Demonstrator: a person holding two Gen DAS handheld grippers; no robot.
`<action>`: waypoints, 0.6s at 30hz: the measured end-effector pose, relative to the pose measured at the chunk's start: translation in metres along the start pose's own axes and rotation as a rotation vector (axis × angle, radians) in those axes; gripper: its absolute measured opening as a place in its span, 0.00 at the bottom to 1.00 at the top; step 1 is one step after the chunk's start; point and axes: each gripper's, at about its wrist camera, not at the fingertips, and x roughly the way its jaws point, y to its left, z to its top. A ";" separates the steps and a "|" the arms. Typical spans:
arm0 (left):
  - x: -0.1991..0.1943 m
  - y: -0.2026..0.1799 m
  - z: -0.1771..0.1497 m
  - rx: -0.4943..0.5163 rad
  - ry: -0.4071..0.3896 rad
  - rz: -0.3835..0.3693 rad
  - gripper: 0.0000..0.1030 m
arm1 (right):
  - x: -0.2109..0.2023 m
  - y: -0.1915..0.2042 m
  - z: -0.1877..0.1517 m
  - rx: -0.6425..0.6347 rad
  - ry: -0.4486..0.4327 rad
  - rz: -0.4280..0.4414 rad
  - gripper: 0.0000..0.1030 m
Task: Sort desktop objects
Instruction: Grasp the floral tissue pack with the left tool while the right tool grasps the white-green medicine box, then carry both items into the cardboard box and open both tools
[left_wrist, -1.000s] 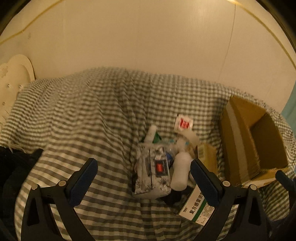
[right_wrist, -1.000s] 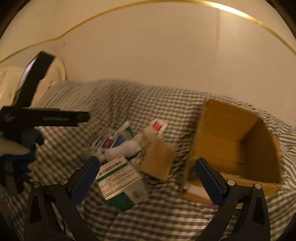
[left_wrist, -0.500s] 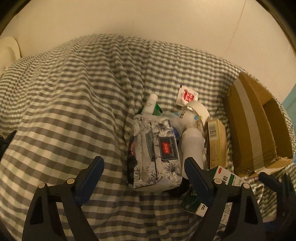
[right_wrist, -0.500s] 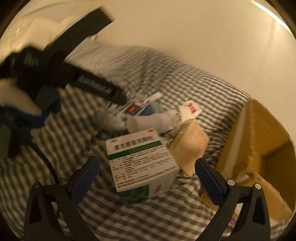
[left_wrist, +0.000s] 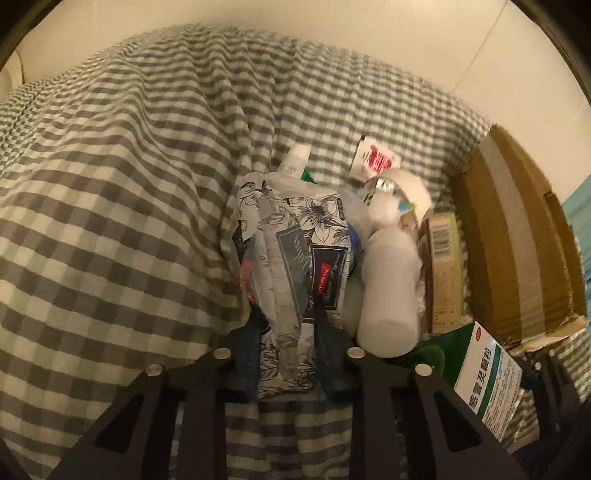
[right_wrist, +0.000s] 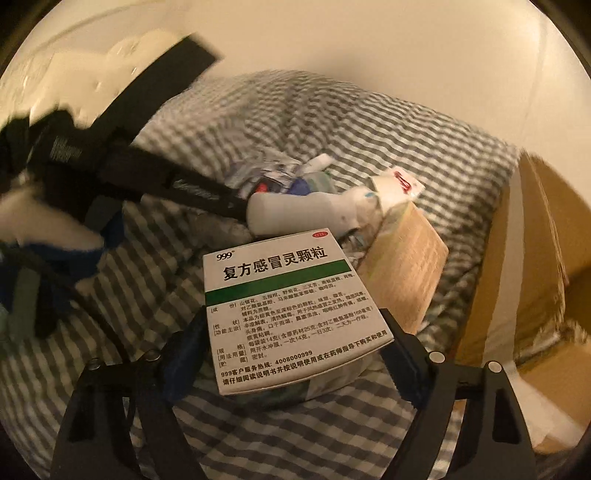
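Note:
A pile of objects lies on the grey checked cloth (left_wrist: 110, 206). My left gripper (left_wrist: 288, 314) is shut on the near end of a floral tissue pack (left_wrist: 295, 251). My right gripper (right_wrist: 291, 332) is shut on a white and green medicine box (right_wrist: 291, 306), which also shows in the left wrist view (left_wrist: 487, 373). A white bottle (left_wrist: 388, 291) lies right of the tissue pack and shows in the right wrist view (right_wrist: 306, 212). A tan box (left_wrist: 443, 266) lies beside the bottle.
An open cardboard box (left_wrist: 517, 240) lies on its side at the right, also seen in the right wrist view (right_wrist: 532, 277). A red and white sachet (left_wrist: 375, 160) and a small white tube (left_wrist: 295, 158) lie behind the pile. A wall stands behind the table.
Both grippers moved down and forward into the pile and closed. The left one took hold of the tissue pack, the right one the medicine box.

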 end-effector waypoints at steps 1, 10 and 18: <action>-0.005 0.000 0.001 -0.003 -0.018 -0.004 0.21 | -0.004 -0.003 0.000 0.019 -0.012 0.004 0.82; -0.060 -0.007 0.005 -0.009 -0.193 -0.042 0.16 | -0.056 -0.008 0.008 0.084 -0.178 -0.074 0.82; -0.128 -0.051 0.007 0.059 -0.383 -0.103 0.16 | -0.130 -0.022 0.015 0.186 -0.400 -0.183 0.82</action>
